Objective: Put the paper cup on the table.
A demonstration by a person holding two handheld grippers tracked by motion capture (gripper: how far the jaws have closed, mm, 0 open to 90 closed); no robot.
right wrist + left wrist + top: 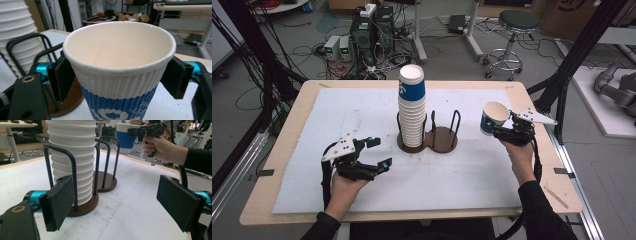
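Observation:
A tall stack of white ribbed paper cups with a blue-banded one on top stands in the left ring of a brown two-place wire holder at mid table. My right gripper is shut on a single blue-and-white cup, holding it upright and tilted a little, above the table to the right of the holder; its pads press the cup's ribbed sides. My left gripper rests low at the front left, open and empty, aimed at the stack, with the right hand and its cup beyond.
A white mat covers the wooden table. The holder's right ring is bare. Behind the table lie cables, computer boxes and a stool; black frame posts flank both sides.

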